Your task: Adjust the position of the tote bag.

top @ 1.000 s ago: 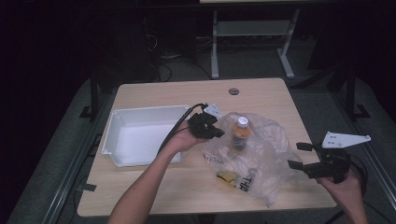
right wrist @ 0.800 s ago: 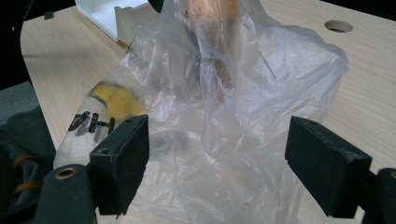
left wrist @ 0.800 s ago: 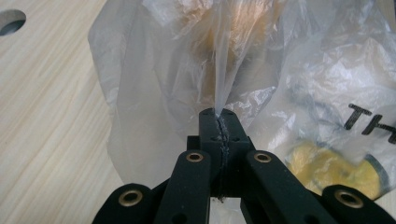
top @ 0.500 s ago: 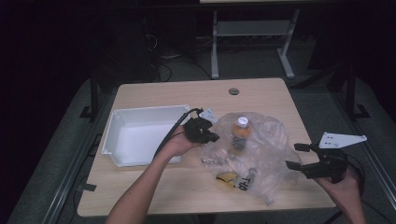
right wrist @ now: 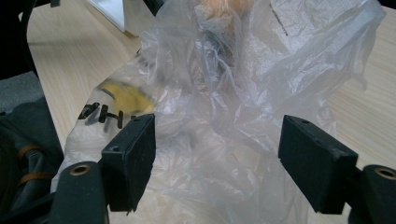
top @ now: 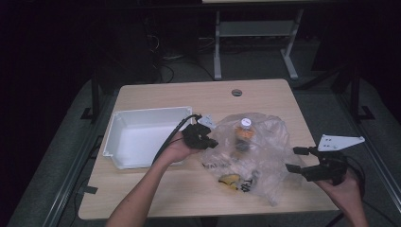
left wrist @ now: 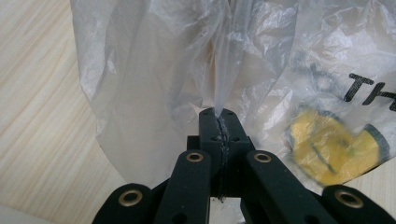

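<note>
A clear plastic bag (top: 269, 156) lies crumpled on the wooden table (top: 179, 194). It has a yellow and black print (left wrist: 334, 147). Inside it stands a bottle (top: 243, 135) with a white cap and orange contents. My left gripper (top: 210, 142) is shut on a fold of the bag's left edge (left wrist: 219, 93), which is pulled taut between the pads. My right gripper (top: 292, 159) is open at the bag's right edge. Its jaws have just been closing a little, and loose film (right wrist: 219, 140) lies between them untouched.
A white tray (top: 151, 111) sits at the left of the table, right beside my left hand. A round cable hole (top: 236, 92) is near the far edge. Beyond the table are a dark floor and a grey desk frame (top: 255, 33).
My left gripper has sunk slightly toward the near side with the bag's edge still pinched in it, and the bag has shifted with it. The right hand has stayed in place.
</note>
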`<state>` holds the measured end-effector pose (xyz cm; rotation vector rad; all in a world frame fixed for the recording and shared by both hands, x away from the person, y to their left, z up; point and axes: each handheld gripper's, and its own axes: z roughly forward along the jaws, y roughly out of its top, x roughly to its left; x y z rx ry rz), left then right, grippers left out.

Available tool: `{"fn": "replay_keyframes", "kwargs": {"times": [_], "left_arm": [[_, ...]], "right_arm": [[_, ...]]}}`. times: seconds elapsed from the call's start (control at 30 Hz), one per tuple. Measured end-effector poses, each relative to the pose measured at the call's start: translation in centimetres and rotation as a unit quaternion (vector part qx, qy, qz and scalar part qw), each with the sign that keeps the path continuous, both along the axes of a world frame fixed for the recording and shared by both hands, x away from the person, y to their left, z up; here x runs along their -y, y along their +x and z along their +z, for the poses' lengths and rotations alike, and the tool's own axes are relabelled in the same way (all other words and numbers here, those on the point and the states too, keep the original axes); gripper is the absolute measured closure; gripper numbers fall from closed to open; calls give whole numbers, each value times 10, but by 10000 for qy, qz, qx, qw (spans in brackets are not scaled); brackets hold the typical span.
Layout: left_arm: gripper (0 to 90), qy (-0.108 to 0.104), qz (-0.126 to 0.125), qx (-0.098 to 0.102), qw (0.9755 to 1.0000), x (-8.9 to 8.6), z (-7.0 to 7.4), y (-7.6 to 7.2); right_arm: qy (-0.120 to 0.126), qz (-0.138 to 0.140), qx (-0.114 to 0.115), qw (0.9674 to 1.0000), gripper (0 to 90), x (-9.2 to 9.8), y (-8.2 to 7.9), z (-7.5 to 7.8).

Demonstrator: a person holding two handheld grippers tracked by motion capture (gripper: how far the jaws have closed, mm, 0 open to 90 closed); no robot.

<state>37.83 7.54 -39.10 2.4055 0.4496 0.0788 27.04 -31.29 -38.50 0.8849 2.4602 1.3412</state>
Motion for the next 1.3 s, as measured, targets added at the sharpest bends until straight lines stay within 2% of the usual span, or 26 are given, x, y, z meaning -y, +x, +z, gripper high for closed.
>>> {"fn": "replay_keyframes", "kwargs": {"times": [0.47, 0.73, 1.07, 1.1, 1.13, 1.17, 1.27, 1.3], "left_arm": [[900, 38, 7, -69, 10000, -1, -6, -2], [900, 51, -5, -34, 10000, -1, -5, -4], [899, 84, -14, -13, 10000, -3, -1, -5], [899, 42, 18, -39, 10000, -3, 0, -5], [899, 42, 18, -39, 10000, -3, 0, -5], [899, 32, 17, -45, 10000, -4, 0, -6], [899, 39, -6, -51, 10000, -4, 1, -5], [899, 37, 6, -75, 10000, -5, 1, -5]], "right_arm": [[-30, 135, -88, 9999, 314, -6, 2, -4], [-6, 281, -100, 9996, 359, -10, 2, -4], [-144, 230, -151, 9995, 508, -11, 7, -10], [-219, 167, -166, 9995, 548, -11, 7, -12], [-219, 167, -166, 9995, 548, -11, 7, -12], [-294, 140, -184, 9993, 595, -11, 8, -13], [-355, 85, -178, 9992, 629, -11, 9, -15], [-378, 74, -195, 9991, 678, -10, 11, -17]]}}
